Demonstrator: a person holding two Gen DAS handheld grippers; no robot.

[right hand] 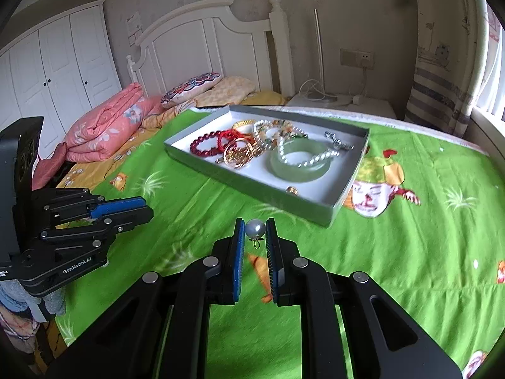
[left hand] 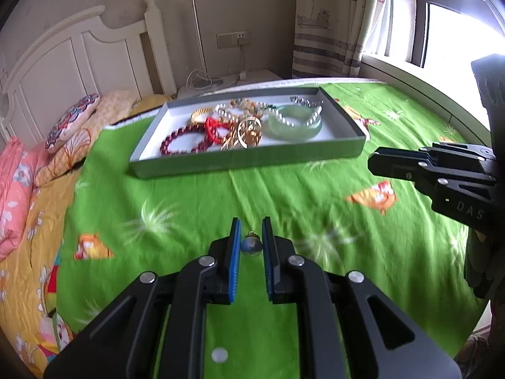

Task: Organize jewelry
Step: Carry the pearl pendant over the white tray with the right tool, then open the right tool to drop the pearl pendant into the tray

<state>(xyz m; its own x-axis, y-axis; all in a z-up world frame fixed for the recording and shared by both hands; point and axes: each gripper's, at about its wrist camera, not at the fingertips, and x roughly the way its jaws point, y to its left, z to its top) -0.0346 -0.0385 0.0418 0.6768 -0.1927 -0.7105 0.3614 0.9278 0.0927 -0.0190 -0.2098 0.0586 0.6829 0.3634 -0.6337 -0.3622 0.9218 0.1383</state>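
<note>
Two pearl earrings were pinched, one in the left gripper (left hand: pixel 251 240) and one (right hand: pixel 255 228) in the right gripper (right hand: pixel 255 237), fingers closed on each above the green bedsheet (right hand: pixel 394 252), presumably bound for the jewelry tray (right hand: pixel 331 210)

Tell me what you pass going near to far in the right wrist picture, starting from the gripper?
right gripper holding the pearl earring → green bedspread → grey tray → jade bangle → patterned pillow → white headboard

Daylight from window (left hand: pixel 457 15) upper right, blown out; fisheye bending and dark corners; bedspread (left hand: pixel 189 195) slightly motion-blurred.
</note>
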